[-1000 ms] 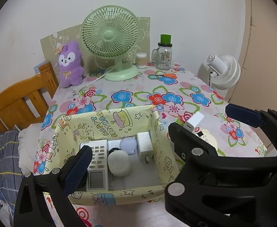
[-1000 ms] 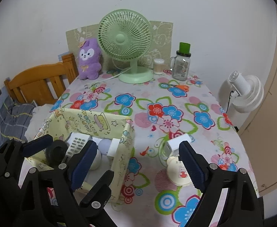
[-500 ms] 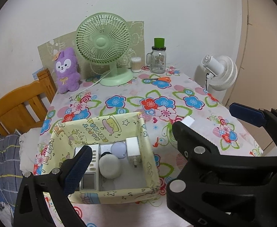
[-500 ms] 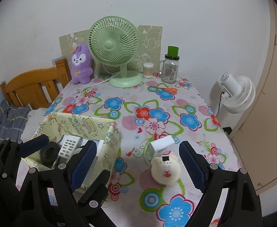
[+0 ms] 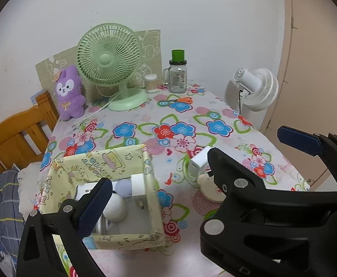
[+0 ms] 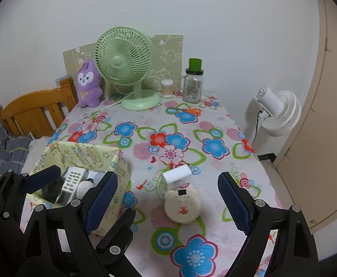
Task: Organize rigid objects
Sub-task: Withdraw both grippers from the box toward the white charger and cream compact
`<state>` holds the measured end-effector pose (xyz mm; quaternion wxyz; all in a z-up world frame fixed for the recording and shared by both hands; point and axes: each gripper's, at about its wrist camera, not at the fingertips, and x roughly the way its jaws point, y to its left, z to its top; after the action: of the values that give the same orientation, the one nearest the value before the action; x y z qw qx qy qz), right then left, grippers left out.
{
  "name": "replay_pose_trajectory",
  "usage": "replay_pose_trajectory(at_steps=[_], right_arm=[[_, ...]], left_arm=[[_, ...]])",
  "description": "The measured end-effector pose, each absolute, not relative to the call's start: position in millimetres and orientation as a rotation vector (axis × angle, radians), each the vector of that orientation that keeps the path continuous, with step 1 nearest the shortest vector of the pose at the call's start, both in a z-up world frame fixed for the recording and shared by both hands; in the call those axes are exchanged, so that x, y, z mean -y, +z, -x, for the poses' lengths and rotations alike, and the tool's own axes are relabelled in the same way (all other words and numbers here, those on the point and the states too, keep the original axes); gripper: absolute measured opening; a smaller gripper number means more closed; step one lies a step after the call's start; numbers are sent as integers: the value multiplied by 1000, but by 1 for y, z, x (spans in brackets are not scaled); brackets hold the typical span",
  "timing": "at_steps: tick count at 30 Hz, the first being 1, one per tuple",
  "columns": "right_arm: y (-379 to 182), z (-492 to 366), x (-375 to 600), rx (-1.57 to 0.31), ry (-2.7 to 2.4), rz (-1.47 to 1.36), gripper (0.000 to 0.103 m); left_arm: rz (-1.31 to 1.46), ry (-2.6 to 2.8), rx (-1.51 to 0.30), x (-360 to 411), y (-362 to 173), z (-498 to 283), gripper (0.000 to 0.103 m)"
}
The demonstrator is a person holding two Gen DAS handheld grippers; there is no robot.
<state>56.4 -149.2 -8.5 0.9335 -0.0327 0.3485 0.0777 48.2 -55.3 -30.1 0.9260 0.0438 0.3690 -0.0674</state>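
1. In the left wrist view the right gripper's (image 5: 256,147) black frame covers most of the bear case (image 5: 211,190) and one end of the charger (image 5: 197,165).
2. The left gripper's pad (image 5: 94,205) hides most of the remote (image 5: 85,188) in the bin (image 5: 150,191).
3. In the right wrist view a dark round thing (image 6: 51,189) in the bin is too shadowed to identify.
4. The jar's (image 6: 192,87) label is too small to read.
5. The chair (image 6: 37,110) is cut off by the left edge.

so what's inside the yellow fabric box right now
In the yellow fabric box lie a white remote, a white round gadget, a pale purple round thing, a white charger and something black. The left gripper's finger covers part of the floor.
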Motion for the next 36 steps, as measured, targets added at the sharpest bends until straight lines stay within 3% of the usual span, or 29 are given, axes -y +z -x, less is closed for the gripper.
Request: replay_pose_trajectory(at_steps=[36], right_arm=[[-40, -76, 223, -747, 113, 46, 91]], left_arm=[[-90, -194, -810, 130, -62, -70, 103]])
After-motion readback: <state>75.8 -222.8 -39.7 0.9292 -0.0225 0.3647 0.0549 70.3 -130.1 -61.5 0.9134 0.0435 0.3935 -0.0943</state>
